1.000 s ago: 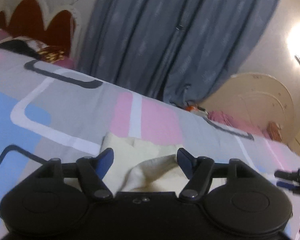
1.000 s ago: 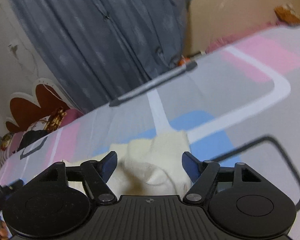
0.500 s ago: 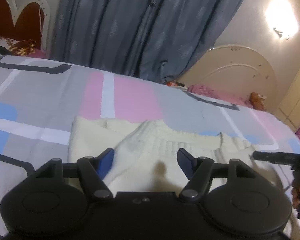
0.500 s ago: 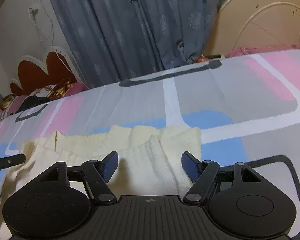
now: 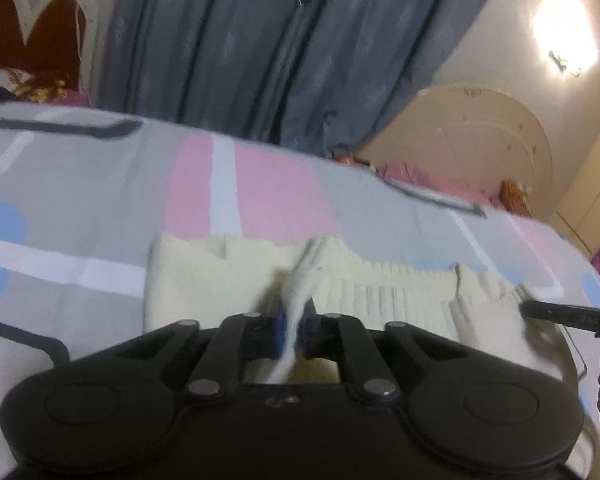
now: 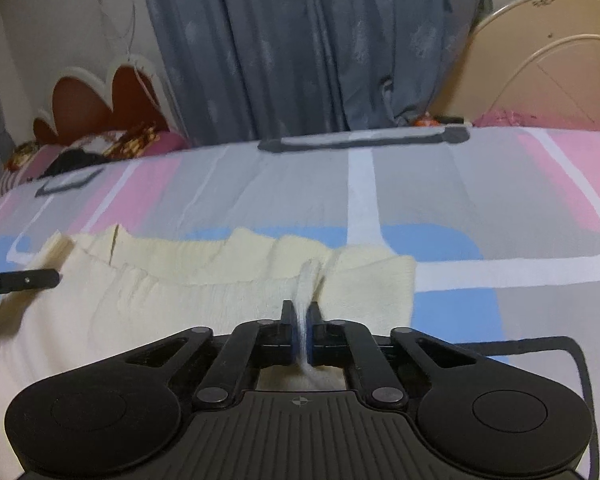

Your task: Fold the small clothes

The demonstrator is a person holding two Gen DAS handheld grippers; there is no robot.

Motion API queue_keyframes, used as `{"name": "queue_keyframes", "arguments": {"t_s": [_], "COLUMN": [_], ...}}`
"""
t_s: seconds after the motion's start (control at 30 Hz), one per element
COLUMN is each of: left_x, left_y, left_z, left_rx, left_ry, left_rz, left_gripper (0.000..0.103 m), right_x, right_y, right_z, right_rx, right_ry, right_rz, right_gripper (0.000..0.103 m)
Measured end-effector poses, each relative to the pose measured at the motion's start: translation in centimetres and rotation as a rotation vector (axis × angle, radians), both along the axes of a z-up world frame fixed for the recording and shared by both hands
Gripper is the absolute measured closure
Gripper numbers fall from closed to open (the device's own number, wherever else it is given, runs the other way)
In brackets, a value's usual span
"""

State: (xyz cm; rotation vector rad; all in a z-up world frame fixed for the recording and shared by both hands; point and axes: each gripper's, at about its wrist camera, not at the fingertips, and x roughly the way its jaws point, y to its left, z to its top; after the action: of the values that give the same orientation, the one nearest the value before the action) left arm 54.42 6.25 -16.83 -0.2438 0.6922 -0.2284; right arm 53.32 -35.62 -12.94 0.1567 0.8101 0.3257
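A small cream knitted sweater (image 5: 380,300) lies flat on the patterned bedsheet, with its ribbed neck edge toward the far side. My left gripper (image 5: 294,320) is shut on a pinched fold of the sweater near its left part. My right gripper (image 6: 300,320) is shut on a pinched fold of the sweater (image 6: 160,300) near its right edge. Each gripper's black fingertip shows at the side of the other view: the right one in the left wrist view (image 5: 568,314), the left one in the right wrist view (image 6: 20,280).
The bedsheet (image 6: 440,200) has grey, pink, blue and white blocks. A blue-grey curtain (image 6: 300,48) hangs behind the bed. A red scalloped headboard (image 6: 96,112) and pillows stand at the left, and a cream arched footboard (image 5: 480,148) at the right.
Both grippers were open above the sweater. They have now shut, each pinching a fold of the cream knit.
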Motion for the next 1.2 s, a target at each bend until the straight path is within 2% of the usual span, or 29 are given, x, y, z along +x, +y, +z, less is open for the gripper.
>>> {"name": "queue_keyframes", "arguments": {"t_s": [0.1, 0.3, 0.43, 0.53, 0.63, 0.73, 0.77, 0.8, 0.83, 0.9, 1.0, 1.07, 1.13, 1.2], "left_x": [-0.3, -0.1, 1.0, 1.6, 1.6, 0.7, 0.1, -0.6, -1.2, -2.1, -4.1, -5.1, -5.5, -5.6], "left_y": [0.7, 1.1, 0.8, 0.5, 0.6, 1.3, 1.6, 1.9, 2.3, 2.8, 2.1, 0.7, -1.1, -2.6], "left_z": [0.4, 1.2, 0.1, -1.1, -1.4, -0.6, -0.3, 0.2, 0.6, 1.3, 2.5, 2.9, 2.7, 1.9], "left_rx": [0.000, -0.020, -0.028, 0.013, 0.036, 0.051, 0.060, 0.081, 0.088, 0.072, 0.059, 0.066, 0.078, 0.088], "left_ry": [-0.032, -0.094, -0.057, -0.026, -0.016, -0.033, -0.044, -0.064, -0.080, -0.088, -0.127, -0.144, -0.131, -0.103], "left_rz": [0.037, 0.128, 0.163, 0.181, 0.191, 0.217, 0.232, 0.267, 0.286, 0.275, 0.209, 0.124, 0.046, 0.015], "left_gripper": [0.100, 0.100, 0.100, 0.100, 0.087, 0.058, 0.037, 0.028, 0.028, 0.033, 0.037, 0.038, 0.039, 0.039], "right_x": [-0.3, 0.4, 1.2, 1.9, 2.3, 2.2, 2.1, 1.8, 1.4, 0.4, -1.2, -2.5, -3.6, -4.3], "right_y": [-0.4, 0.1, 0.9, 0.8, 0.5, 0.1, -0.2, -0.6, -0.9, -1.4, -1.3, -0.2, 1.5, 3.1], "right_z": [0.8, 1.2, 0.0, -1.4, -2.5, -1.9, -1.6, -1.1, -0.6, 0.5, 2.2, 2.9, 2.9, 2.4], "right_rx": [0.023, 0.003, -0.037, -0.062, -0.060, -0.046, -0.040, -0.041, -0.039, -0.020, 0.018, 0.024, 0.024, 0.024], "right_ry": [-0.051, -0.121, -0.113, -0.085, -0.051, -0.042, -0.044, -0.048, -0.059, -0.082, -0.096, -0.112, -0.106, -0.088], "right_rz": [-0.036, -0.073, -0.087, -0.108, -0.118, -0.120, -0.126, -0.137, -0.152, -0.174, -0.146, -0.101, -0.047, 0.000], "right_gripper": [0.100, 0.100, 0.100, 0.100, 0.100, 0.099, 0.096, 0.083, 0.065, 0.051, 0.051, 0.051, 0.053, 0.057]}}
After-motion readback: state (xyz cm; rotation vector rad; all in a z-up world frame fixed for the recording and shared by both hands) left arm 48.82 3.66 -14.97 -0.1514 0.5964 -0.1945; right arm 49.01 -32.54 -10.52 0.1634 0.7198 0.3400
